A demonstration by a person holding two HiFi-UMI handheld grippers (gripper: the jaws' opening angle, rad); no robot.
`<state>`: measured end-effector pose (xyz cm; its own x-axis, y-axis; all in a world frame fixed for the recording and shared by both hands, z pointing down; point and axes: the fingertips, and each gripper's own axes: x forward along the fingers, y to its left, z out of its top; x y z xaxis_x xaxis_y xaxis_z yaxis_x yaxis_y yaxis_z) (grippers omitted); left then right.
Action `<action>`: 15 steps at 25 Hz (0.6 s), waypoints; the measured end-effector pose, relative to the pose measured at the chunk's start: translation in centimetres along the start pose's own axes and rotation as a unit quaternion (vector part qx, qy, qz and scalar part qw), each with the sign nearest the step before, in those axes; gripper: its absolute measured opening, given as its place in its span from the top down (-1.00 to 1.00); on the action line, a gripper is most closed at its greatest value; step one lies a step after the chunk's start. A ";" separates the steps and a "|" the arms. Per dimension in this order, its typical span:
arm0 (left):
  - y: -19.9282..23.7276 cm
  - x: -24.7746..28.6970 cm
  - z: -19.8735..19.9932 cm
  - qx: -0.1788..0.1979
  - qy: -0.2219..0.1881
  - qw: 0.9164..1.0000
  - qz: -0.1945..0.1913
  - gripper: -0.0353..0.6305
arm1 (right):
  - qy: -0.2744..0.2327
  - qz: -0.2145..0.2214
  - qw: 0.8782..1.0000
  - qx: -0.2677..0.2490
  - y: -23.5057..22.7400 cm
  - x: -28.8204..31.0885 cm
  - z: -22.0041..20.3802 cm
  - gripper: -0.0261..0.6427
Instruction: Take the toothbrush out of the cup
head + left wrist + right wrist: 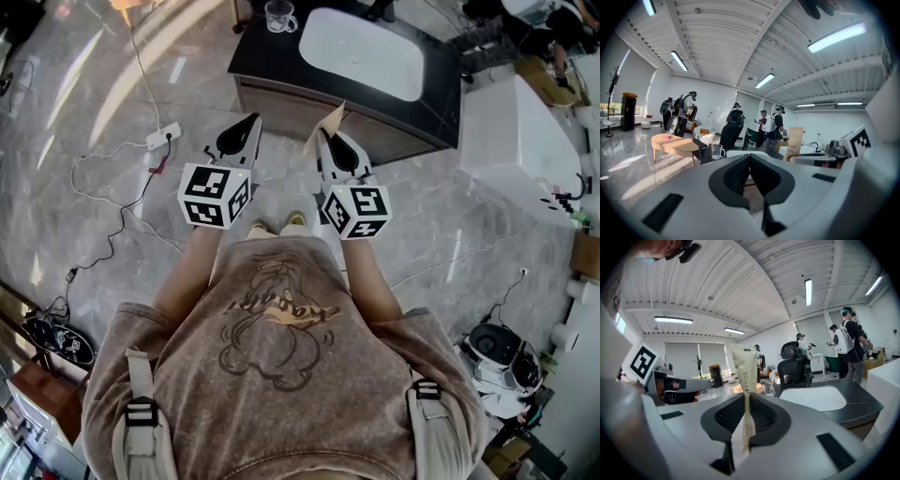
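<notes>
Two grippers are counted, one cup, one toothbrush. The left gripper [250,123] is seen with its jaws pressed together and nothing between them. The right gripper [325,138] is clamped on the toothbrush [329,123] in its tan paper sleeve, which is pinched flat and stands up above the jaw tips. The single glass cup [279,16] is found well ahead of both pairs of jaws, empty, on the dark counter [272,58] beside one white basin [362,52]. In the head view alone, two marker cubes and loose floor cables are shown. Only the left gripper view gives the sleeve's printed face [794,143], off to the right of its jaws. Only the right gripper view shows the sleeve [744,365] caught between the pads, with the cup [768,389] just past it.
</notes>
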<state>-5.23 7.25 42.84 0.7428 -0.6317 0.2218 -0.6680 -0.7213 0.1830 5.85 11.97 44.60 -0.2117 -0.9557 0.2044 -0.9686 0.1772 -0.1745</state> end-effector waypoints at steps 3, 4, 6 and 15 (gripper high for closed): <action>-1.0 -0.6 -0.3 -0.003 -0.002 1.000 -0.002 0.85 | -0.004 0.002 1.000 -0.005 0.2 -1.0 0.0 0.78; -1.3 -0.7 -0.4 -0.002 -0.003 1.000 -0.001 0.85 | -0.006 0.002 1.000 -0.006 0.2 -1.3 0.1 0.78; -1.9 -1.0 -0.5 -0.001 -0.005 1.000 0.001 0.85 | -0.009 0.003 1.000 -0.010 0.3 -1.9 0.3 0.78; -4.5 -1.5 -0.5 -0.009 -0.011 1.000 0.017 0.85 | -0.017 0.015 1.000 -0.016 -0.8 -4.0 1.2 0.78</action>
<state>-3.30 11.58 42.15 0.7202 -0.6624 0.2065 -0.6936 -0.6940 0.1929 7.61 15.35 42.80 -0.2374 -0.9569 0.1674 -0.9655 0.2134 -0.1494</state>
